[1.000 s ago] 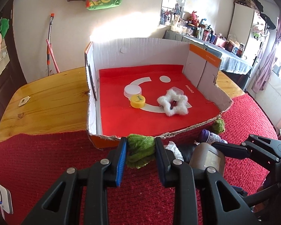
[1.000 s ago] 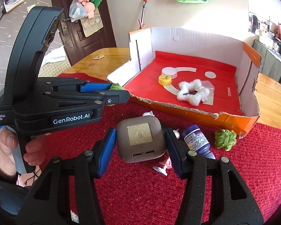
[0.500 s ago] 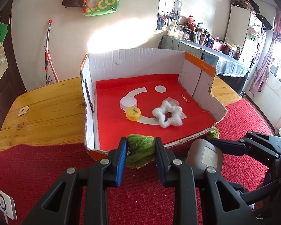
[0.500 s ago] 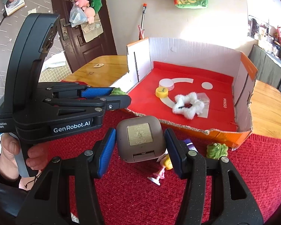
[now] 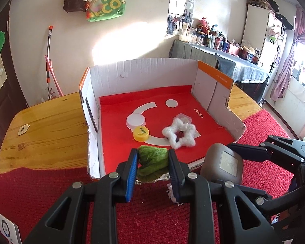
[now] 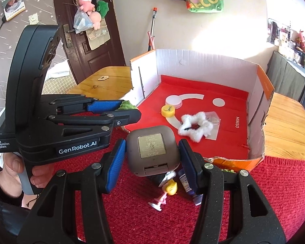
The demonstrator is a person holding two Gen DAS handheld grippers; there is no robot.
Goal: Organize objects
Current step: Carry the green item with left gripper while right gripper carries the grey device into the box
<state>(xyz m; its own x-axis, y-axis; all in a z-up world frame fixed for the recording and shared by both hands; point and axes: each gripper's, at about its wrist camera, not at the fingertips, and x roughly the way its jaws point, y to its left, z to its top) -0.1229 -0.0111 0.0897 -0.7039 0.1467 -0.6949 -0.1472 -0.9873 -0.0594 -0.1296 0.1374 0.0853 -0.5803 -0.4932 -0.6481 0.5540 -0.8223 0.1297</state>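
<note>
Green plush (image 5: 152, 159) clamped between left jaws.

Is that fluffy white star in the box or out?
In: the white star lies on the cardboard box's red floor, beside a yellow cap.

A lived-in room of a home. A wooden table (image 5: 44, 134) half covered by a red cloth (image 5: 40, 189) stands near a dark panelled door (image 6: 91, 46) hung with plush toys (image 6: 87, 2). A green tote bag (image 5: 107, 2) hangs on the wall (beside a brown one), and a draped side counter (image 5: 219, 57) is crowded with cups and bottles.
</note>
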